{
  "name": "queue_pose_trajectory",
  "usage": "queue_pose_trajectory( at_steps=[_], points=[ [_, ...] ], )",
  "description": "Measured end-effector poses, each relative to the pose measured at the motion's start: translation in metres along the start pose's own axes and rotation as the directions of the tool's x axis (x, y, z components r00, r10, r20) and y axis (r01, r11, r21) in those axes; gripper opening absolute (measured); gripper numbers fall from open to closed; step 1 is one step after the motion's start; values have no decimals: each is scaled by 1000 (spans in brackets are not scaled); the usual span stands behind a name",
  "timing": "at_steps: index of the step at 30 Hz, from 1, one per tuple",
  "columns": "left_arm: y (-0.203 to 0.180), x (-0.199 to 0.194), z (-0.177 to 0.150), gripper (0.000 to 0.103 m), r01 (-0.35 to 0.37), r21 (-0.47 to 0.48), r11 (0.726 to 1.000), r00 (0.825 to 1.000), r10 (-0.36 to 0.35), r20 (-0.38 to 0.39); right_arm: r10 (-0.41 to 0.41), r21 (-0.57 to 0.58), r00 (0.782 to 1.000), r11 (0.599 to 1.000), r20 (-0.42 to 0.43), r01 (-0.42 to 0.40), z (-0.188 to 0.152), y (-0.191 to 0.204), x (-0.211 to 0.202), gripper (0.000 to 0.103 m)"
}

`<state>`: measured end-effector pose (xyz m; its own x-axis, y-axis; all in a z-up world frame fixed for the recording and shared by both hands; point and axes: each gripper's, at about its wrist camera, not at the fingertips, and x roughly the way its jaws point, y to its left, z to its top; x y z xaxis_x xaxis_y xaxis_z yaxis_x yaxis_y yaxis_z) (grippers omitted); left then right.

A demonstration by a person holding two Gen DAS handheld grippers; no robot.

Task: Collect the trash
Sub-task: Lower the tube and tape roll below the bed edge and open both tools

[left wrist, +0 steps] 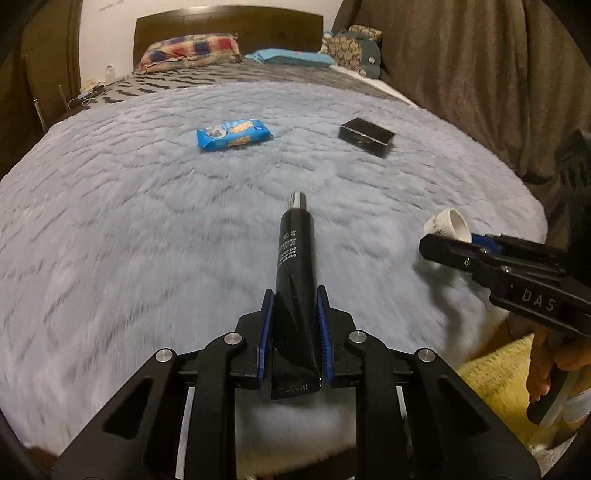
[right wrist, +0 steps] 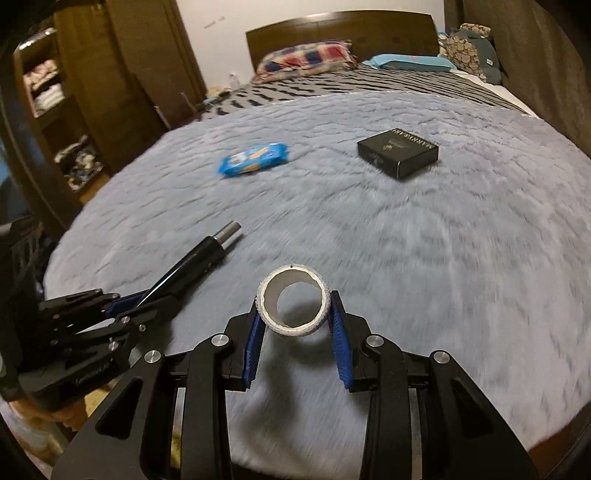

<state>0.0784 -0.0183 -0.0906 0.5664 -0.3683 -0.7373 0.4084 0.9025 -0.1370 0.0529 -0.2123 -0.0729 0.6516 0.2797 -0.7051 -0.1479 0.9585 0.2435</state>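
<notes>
Left gripper (left wrist: pixel 295 314): black metal linkage arms with ribbed blue rubber pads, pinching the flat crimped end of a glossy black plastic squeeze tube (left wrist: pixel 295 266); the pads press on both sides of the tube.
Black tube: it widens to a wedge at the crimp, rounds toward the far end, carries white print along its side and ends in a shiny silver cylindrical cap that points away over the bed.
Right gripper (right wrist: pixel 295 317): same black frame and blue ribbed pads, clamped on a short white cardboard roll core (right wrist: pixel 291 306), one pad against each side of its outer wall.
Roll core: a hollow ring with a smooth pale inner wall and a rough, bumpy white outer wrap; its open bore faces the camera, and it is held above the blanket, with a shadow beneath.
Blanket (left wrist: pixel 147 221): pale grey-blue, long shaggy pile, rumpled in soft waves across the whole near bed.
Blue wrapper (left wrist: pixel 232 134): crinkly glossy plastic snack packet, oblong, lying flat far left of centre.
Black box (left wrist: pixel 365 136): flat rectangular carton with gold lettering, far right, well apart from the wrapper.
Far bedding: a grey zigzag-patterned cover, a red-and-blue checked pillow (left wrist: pixel 188 50) and a dark wooden headboard (left wrist: pixel 229 31).
</notes>
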Motion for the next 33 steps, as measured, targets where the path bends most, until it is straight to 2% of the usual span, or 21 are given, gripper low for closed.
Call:
queue_pose_trajectory(
  at_steps=[5,10,14,16,22,25,33],
  points=[
    [-17,-31,-37,18,21,23,1000,999,-21,27,51,5,999,999,20,-51,-32,12,-29,34],
    [-26,-55,-72,18,40,16,999,999,-40,35,46,-17,999,999,28,-45,-58,23,-46,34],
    [-30,-68,-100,18,49,14,999,999,-49,18,42,-24,999,999,-16,-42,-87,31,-48,34],
    [-30,-69,-115,18,56,6,998,998,-56,-4,23,-23,997,999,-69,-25,-105,32,-40,34],
    [-34,-47,-159,16,83,-16,996,988,-84,-127,14,19,978,1000,-207,-10,-147,23,-13,34],
    [-34,-24,-178,16,97,-36,995,972,-102,-213,14,28,966,1000,-256,-7,-160,21,1,34],
    [-20,30,-189,16,73,-78,994,935,-96,-342,18,73,926,997,-377,10,-180,9,47,34]
  ],
)
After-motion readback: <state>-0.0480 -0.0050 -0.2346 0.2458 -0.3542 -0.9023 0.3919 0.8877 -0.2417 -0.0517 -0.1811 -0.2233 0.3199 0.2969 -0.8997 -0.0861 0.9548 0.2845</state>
